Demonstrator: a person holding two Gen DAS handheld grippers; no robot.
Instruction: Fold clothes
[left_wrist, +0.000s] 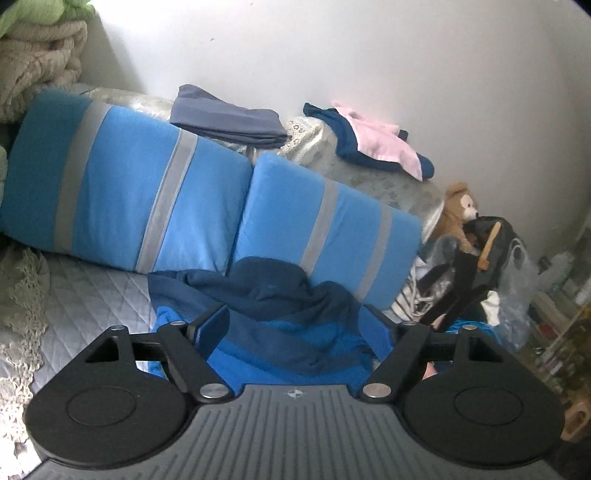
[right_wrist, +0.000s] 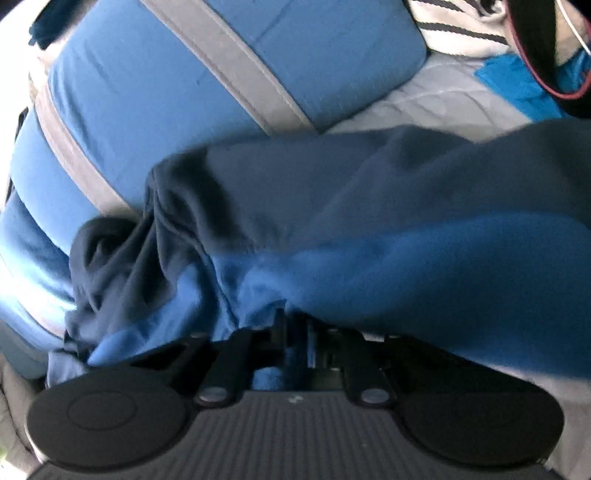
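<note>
Blue top (left_wrist: 280, 314) crumpled on bed (left_wrist: 92, 295), unfolded; right hand-held gripper (right_wrist: 291, 325) pinching hem, left hand-held gripper (left_wrist: 291, 325) wide, empty.

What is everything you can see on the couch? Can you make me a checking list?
Surface: grey quilted couch cover, two blue cushions with grey stripes leaning on the backrest.
Job's things: two-tone blue garment crumpled on the seat; folded grey-blue garment and pink-and-navy garment on the backrest top.
Clutter: teddy bear, black bag, beige blankets.
Grippers: left gripper with jaws open above the garment; right gripper with jaws shut on the blue cloth.
Cables: thin white cord by a bag.
Surroundings: white wall.
</note>
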